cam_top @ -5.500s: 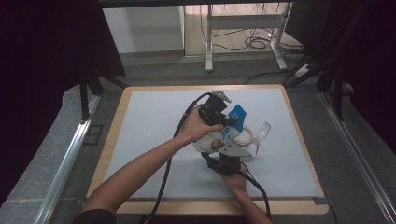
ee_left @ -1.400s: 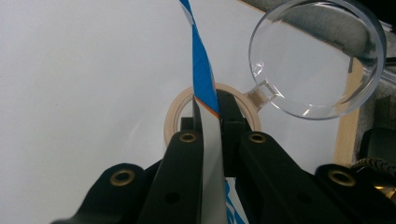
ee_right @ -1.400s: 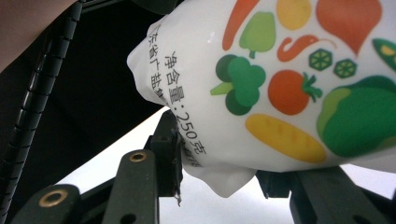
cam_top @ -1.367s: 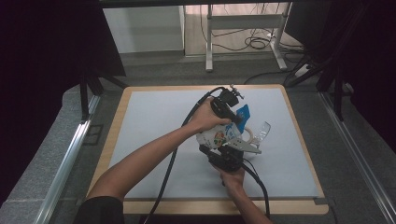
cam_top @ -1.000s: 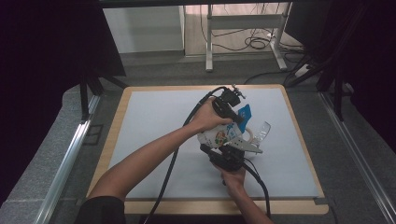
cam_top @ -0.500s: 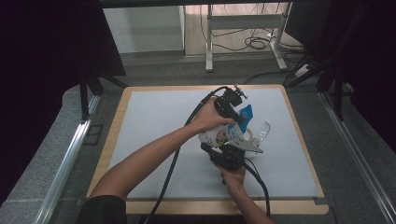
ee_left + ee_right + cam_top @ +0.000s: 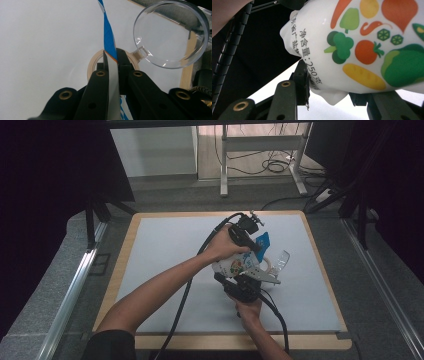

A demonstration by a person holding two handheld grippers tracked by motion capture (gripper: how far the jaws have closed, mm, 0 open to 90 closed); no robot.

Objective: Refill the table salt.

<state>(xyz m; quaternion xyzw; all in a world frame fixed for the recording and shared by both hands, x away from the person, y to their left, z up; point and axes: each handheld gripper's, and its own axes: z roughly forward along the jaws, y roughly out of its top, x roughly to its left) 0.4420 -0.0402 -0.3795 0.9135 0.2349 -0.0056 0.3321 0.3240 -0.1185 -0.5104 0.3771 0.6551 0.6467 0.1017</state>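
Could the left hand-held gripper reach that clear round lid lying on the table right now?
Probably not as things stand: the left hand-held gripper is shut on the bag's blue top edge. The clear lid lies just beyond it with nothing between, so it would have to release first.
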